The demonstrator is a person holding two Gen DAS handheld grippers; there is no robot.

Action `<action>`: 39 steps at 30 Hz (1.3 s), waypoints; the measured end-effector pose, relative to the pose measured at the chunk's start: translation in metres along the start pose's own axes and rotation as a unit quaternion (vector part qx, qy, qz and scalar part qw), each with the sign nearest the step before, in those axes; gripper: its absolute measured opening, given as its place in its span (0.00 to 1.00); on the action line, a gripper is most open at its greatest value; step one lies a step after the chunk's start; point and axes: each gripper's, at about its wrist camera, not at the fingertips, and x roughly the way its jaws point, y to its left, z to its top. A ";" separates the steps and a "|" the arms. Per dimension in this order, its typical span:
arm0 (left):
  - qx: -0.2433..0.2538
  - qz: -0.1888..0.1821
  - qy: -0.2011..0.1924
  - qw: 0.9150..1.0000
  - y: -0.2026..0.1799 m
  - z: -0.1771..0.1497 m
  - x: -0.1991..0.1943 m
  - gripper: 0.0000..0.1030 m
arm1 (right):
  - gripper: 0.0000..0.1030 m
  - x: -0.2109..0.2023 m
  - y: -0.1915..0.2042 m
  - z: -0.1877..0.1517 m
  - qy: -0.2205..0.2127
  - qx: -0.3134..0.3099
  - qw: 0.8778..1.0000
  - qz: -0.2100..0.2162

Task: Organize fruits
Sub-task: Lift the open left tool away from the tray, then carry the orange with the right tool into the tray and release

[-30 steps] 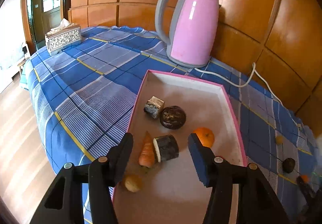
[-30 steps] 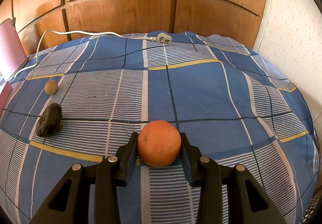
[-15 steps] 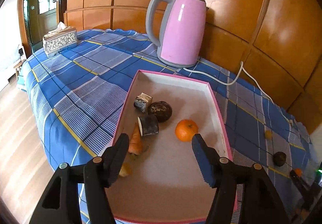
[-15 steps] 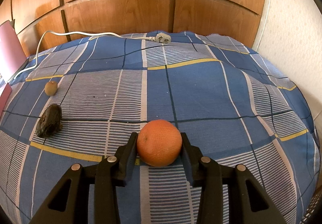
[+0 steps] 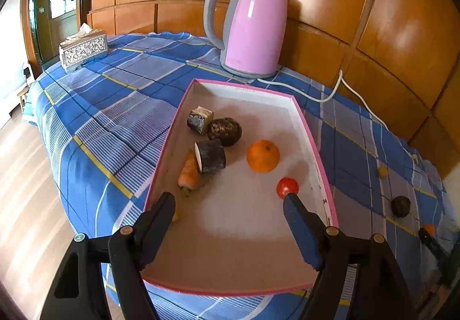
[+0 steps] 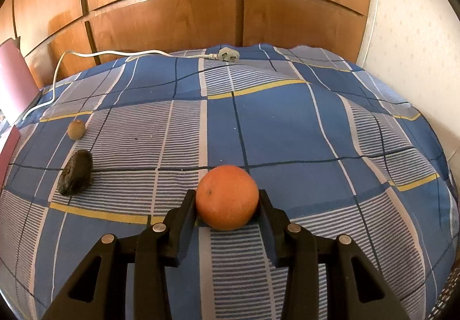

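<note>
R tool (image 6: 227, 199) clamps a round, dimpled orange (image 6: 227, 197) over checked cloth (image 6: 287, 124). L tool (image 5: 230, 202) gapes wide above pink-rimmed tray (image 5: 316, 147) w/ 1 smooth tomato (image 5: 287, 187).

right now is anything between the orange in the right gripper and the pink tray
Nothing visible blocks it. The right gripper holds the orange; only a dark fruit and a small yellowish fruit lie on the cloth toward the pink tray, low enough to pass over.

Left wrist overlooks the tray (image 5: 313, 147); right wrist skims cloth (image 6: 287, 124), perhaps adjoining.
</note>
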 end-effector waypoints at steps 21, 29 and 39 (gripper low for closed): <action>-0.012 -0.006 0.002 1.000 0.004 -0.007 -0.002 0.79 | 0.38 -0.029 0.010 -0.001 -0.003 -0.009 0.999 0.047; -0.035 0.013 -0.008 0.999 0.027 -0.004 -0.005 0.80 | 0.38 -0.056 0.067 0.008 -0.012 -0.064 0.986 0.150; -0.063 0.035 -0.021 0.997 0.051 0.004 -0.008 0.80 | 0.38 -0.082 0.204 0.006 0.041 -0.184 0.928 0.322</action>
